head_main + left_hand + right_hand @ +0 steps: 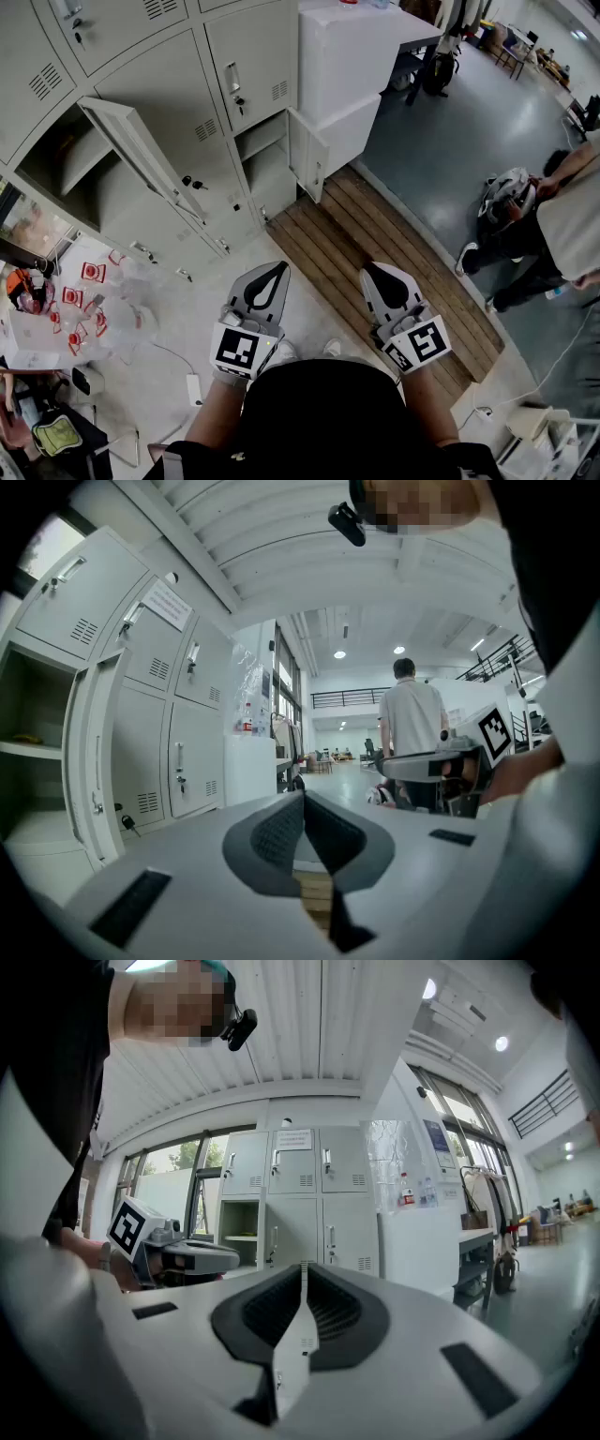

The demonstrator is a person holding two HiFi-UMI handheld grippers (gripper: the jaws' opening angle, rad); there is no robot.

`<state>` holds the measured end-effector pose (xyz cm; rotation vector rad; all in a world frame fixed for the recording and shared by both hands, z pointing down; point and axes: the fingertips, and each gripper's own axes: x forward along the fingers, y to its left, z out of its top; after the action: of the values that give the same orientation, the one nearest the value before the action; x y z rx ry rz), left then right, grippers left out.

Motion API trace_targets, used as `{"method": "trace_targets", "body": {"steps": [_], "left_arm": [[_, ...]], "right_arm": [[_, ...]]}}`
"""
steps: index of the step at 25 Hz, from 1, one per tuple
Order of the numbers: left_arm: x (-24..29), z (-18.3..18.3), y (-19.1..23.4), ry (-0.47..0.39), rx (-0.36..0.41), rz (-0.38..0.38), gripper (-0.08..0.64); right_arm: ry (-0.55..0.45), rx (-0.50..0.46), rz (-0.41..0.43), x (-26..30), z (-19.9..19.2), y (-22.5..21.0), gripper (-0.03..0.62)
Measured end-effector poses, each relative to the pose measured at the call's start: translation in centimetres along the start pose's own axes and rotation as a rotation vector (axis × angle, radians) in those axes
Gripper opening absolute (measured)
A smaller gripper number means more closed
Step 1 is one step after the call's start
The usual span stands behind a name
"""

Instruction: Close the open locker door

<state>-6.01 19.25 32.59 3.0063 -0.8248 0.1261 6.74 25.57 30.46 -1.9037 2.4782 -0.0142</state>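
Note:
A bank of grey lockers [141, 56] fills the upper left of the head view. One tall locker door [141, 155] stands swung wide open, baring its compartment [66, 173]. Further right a small lower door [307, 155] is open too. Both grippers are held level in front of the person, well short of the lockers. My left gripper [277, 270] is shut with nothing in it, and so is my right gripper [377, 272]. The left gripper view shows the open door [94, 752] at far left beyond the shut tips [303, 799]. In the right gripper view, an open compartment [239, 1232] shows behind the shut tips [303, 1269].
A wooden slatted platform [375, 253] lies on the floor ahead of the grippers. A white cabinet [352, 66] stands right of the lockers. Red-marked clutter and bags [84, 300] cover the floor at left. A person [562, 216] crouches at right.

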Motion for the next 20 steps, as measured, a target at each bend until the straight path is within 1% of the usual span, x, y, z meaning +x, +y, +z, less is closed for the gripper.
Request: {"method": "trace_targets", "body": {"steps": [3, 7, 11, 13, 15, 17, 20], "left_arm": [[0.1, 0.7, 0.1, -0.012, 0.008, -0.009, 0.021], [-0.5, 0.4, 0.7, -0.01, 0.017, -0.018, 0.021], [-1.6, -0.6, 2.0, 0.003, -0.022, -0.01, 0.021], [-2.3, -0.9, 2.7, 0.005, -0.018, -0.013, 0.021], [-2.8, -1.0, 3.5, 0.005, -0.006, -0.022, 0.021], [-3.4, -1.4, 4.2, 0.013, -0.011, -0.031, 0.021], [-3.9, -2.6, 5.5, 0.038, -0.007, -0.033, 0.021]], "right_arm": [[0.004, -0.01, 0.002, 0.5, -0.3, 0.5, 0.039], [0.013, -0.023, 0.005, 0.9, -0.5, 1.4, 0.04], [0.022, -0.035, 0.005, 1.7, -0.8, 2.4, 0.04], [0.022, -0.023, 0.008, 2.1, -1.0, 3.0, 0.04], [0.017, 0.005, 0.009, 2.7, -1.1, 3.5, 0.04], [0.016, 0.033, -0.001, 3.2, -1.4, 3.9, 0.04], [0.032, 0.037, -0.022, 4.0, -2.1, 4.1, 0.04]]}}
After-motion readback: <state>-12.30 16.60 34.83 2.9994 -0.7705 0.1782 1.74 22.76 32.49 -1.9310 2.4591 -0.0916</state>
